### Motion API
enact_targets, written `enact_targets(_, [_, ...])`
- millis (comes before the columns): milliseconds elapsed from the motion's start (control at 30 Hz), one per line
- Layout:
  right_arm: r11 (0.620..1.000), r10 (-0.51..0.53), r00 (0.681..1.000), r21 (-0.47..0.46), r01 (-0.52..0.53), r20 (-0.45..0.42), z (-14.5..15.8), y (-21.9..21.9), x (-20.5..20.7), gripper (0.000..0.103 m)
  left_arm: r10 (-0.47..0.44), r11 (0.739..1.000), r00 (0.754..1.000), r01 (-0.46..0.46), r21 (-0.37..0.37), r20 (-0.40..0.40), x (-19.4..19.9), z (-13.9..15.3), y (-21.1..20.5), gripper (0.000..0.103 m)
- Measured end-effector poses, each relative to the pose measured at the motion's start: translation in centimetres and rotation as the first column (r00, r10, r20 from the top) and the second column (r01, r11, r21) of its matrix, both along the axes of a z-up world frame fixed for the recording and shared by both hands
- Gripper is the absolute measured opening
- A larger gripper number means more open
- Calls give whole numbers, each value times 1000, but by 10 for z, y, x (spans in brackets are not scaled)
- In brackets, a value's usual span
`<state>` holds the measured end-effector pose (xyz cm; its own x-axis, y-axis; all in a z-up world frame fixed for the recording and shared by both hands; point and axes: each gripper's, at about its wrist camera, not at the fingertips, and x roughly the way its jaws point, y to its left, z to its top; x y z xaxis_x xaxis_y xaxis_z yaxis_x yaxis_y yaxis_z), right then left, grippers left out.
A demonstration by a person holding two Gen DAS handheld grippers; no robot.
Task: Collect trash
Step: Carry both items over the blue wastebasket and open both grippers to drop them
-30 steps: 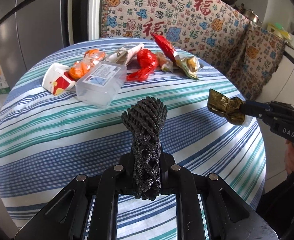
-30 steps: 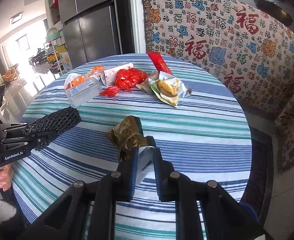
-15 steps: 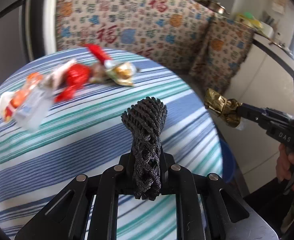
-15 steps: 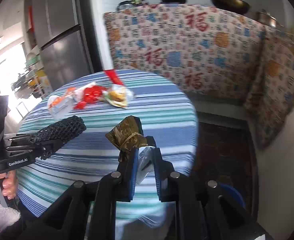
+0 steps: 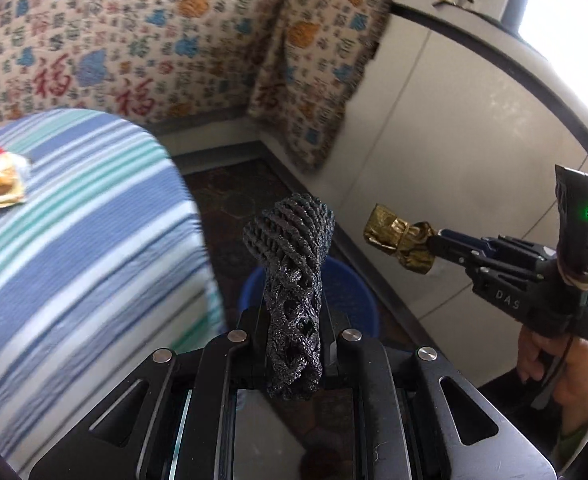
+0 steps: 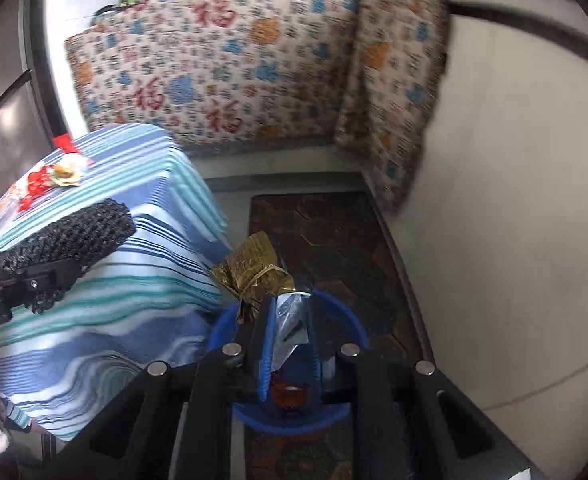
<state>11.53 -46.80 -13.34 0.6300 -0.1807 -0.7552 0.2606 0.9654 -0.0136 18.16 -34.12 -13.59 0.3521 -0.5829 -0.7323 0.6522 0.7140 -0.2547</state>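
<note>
My left gripper (image 5: 292, 320) is shut on a black foam net sleeve (image 5: 290, 264) that stands up between its fingers. It hangs past the table edge, over a blue bin (image 5: 349, 296) on the floor. My right gripper (image 6: 290, 304) is shut on a crumpled gold wrapper (image 6: 254, 272) with a silvery strip, right above the blue bin (image 6: 333, 414). In the left wrist view the gold wrapper (image 5: 397, 236) hangs to the right of the net. In the right wrist view the net (image 6: 70, 236) is at the left, over the table's cloth.
A round table with a blue and teal striped cloth (image 5: 74, 248) stands left of the bin. Several wrappers (image 6: 54, 174) lie on its far side. A patterned cloth (image 6: 222, 68) hangs behind, a white cabinet wall (image 6: 513, 200) runs along the right, and a dark mat (image 6: 333, 232) covers the floor.
Both grippers have swung right, from over the table to beyond its edge, each keeping its piece of trash. The blue bin has come into view beneath them.
</note>
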Motion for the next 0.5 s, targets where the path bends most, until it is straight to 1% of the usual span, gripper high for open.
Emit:
enact_targets(200, [999, -47, 999, 12, 47, -25, -20, -38, -11, 16, -53, 998, 998, 54, 12, -27, 1, -22, -47, 14])
enact_targets(367, [996, -67, 997, 60, 68, -29, -31, -57, -9, 16, -72, 997, 997, 73, 26, -23, 5, -33, -67, 14])
enact_targets(500, [993, -68, 997, 90, 71, -41, -39, -64, -6, 16, -79, 996, 996, 81, 44, -32, 7, -44, -76, 15])
